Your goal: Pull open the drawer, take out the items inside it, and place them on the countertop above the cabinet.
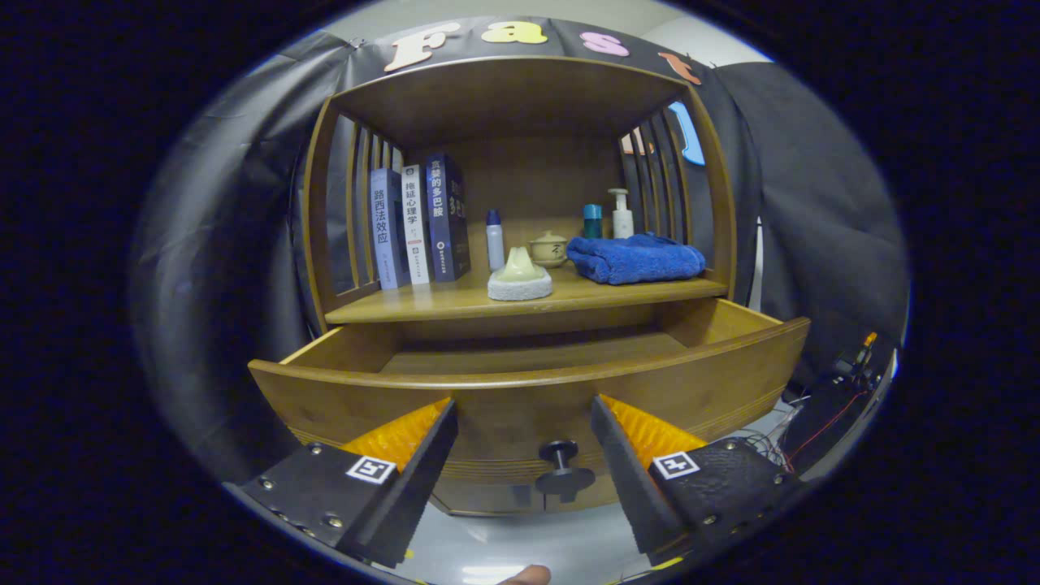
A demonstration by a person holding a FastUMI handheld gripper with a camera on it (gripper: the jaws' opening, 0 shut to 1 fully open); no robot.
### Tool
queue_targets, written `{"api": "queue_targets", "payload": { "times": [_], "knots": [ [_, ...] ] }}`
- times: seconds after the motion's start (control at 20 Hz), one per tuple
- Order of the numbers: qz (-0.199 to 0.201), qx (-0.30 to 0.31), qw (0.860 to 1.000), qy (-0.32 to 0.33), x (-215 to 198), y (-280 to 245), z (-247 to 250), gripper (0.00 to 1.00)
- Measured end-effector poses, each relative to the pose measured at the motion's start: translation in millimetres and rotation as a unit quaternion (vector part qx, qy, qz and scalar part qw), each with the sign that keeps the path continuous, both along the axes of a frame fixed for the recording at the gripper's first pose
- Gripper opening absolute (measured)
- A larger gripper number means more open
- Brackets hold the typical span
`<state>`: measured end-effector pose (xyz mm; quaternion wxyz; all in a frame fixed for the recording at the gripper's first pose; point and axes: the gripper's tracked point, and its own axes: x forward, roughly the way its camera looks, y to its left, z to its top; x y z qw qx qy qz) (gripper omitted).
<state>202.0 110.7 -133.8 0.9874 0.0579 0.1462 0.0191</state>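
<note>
Since the drawer (528, 390) already stands pulled well out from under the countertop (520, 305), its floor showing bare wood as far as the front panel lets one see, the sensible step is to check that nothing remains before reaching in. The knob (562, 471) sits low on the front panel, between the fingers of the gripper (524, 455), which are spread wide and grip nothing. On the countertop, a blue towel (635, 258) lies toward the right edge, a pale cone on a white pad (520, 276) near the front middle, and books (418, 227) at the left. Lifting the gripper above the front panel and tilting it down would reveal any item hidden behind the panel.
</note>
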Motion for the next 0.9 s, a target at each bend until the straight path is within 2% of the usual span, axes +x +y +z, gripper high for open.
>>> {"api": "queue_targets", "payload": {
  "times": [0.45, 0.9],
  "knots": [
    [-0.013, 0.028, 1.000, -0.001, 33, 5, -3, 0.99],
    [-0.009, 0.008, 1.000, 0.007, 87, 10, -7, 1.00]
  ]
}}
